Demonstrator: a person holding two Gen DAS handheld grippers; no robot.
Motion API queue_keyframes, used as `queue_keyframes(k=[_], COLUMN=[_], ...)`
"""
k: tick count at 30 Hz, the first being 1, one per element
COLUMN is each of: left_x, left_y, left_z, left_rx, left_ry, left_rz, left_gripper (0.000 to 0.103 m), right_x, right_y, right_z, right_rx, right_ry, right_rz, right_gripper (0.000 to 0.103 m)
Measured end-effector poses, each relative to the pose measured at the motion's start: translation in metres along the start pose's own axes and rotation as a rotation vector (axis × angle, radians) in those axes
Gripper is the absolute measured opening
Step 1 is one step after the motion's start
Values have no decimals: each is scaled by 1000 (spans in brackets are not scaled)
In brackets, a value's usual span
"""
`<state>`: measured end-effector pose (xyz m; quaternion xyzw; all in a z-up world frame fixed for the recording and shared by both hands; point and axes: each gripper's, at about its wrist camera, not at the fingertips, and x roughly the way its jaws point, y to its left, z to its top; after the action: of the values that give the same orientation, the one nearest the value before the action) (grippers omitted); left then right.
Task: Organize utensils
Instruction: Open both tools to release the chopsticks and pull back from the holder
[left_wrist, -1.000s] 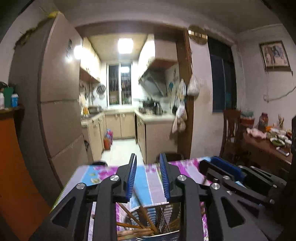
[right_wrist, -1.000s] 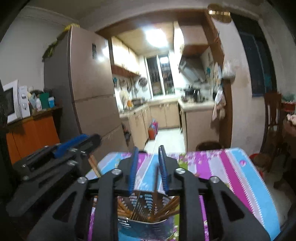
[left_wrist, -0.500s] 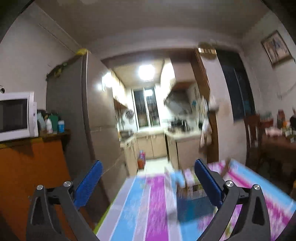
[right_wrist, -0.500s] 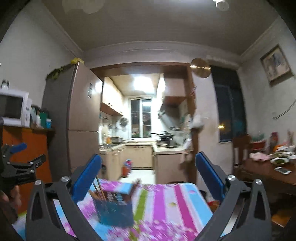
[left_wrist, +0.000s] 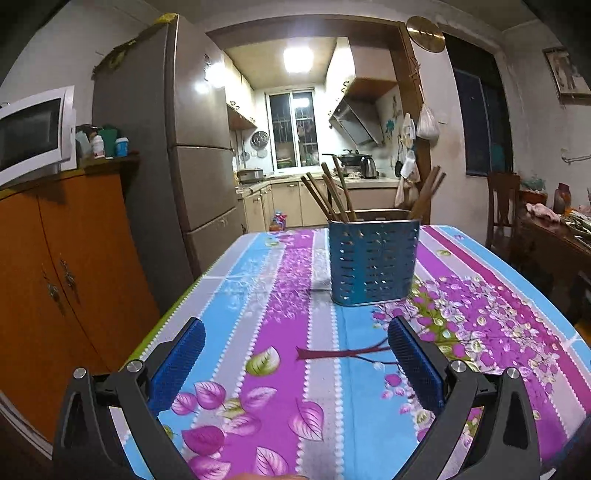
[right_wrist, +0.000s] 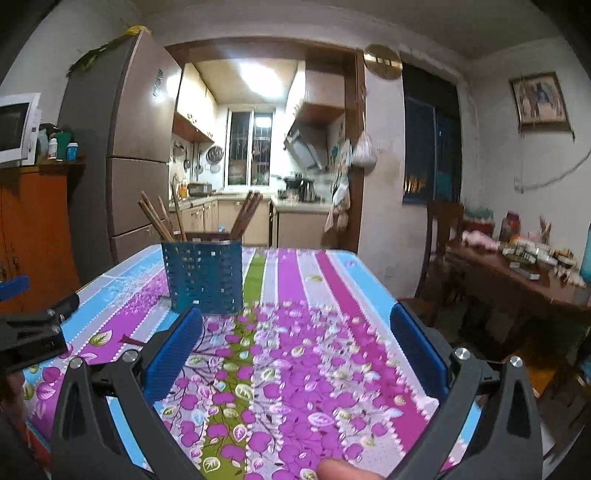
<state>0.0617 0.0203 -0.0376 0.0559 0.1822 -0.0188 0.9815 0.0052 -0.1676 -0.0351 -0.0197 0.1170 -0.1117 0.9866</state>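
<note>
A blue perforated utensil holder (left_wrist: 373, 260) stands upright on the flowered tablecloth (left_wrist: 280, 332); it also shows in the right wrist view (right_wrist: 202, 275). Several wooden chopsticks (left_wrist: 332, 194) stick out of it, leaning left and right (right_wrist: 245, 214). My left gripper (left_wrist: 295, 356) is open and empty, low over the near part of the table, well short of the holder. My right gripper (right_wrist: 295, 347) is open and empty, to the right of the holder. The left gripper's body shows at the left edge of the right wrist view (right_wrist: 33, 328).
An orange cabinet (left_wrist: 55, 277) with a microwave (left_wrist: 33, 129) stands left of the table, a tall fridge (left_wrist: 192, 155) behind it. A wooden chair (right_wrist: 441, 236) and a cluttered side table (right_wrist: 517, 269) stand to the right. The table's edges fall off on both sides.
Both grippers were shut above the holder a second ago. They have opened wide, pulled back and come down near the table's front. The chopsticks stay in the holder.
</note>
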Motion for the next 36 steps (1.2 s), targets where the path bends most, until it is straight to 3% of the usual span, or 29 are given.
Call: queue_keyframes(k=[6, 17, 25, 32, 36], left_x=[-6, 0, -4, -12, -14], left_y=[-5, -6, -4, -15, -19], left_z=[5, 1, -1, -1, -2], left_rx=[12, -7, -26, 57, 73], left_ry=[-17, 27, -4, -50, -59], left_rz=[-10, -75, -22, 68, 63], left_gripper=[99, 99, 96, 96, 96], right_x=[-4, -4, -4, -4, -4], right_y=[-2, 1, 0, -7, -8], right_z=[-2, -4, -5, -3, -4], right_rx=[-1, -15, -8, 13, 15], right_ry=[-8, 7, 13, 8, 11], right_rz=[14, 18, 15, 4, -1], right_gripper=[98, 98, 98, 98, 98])
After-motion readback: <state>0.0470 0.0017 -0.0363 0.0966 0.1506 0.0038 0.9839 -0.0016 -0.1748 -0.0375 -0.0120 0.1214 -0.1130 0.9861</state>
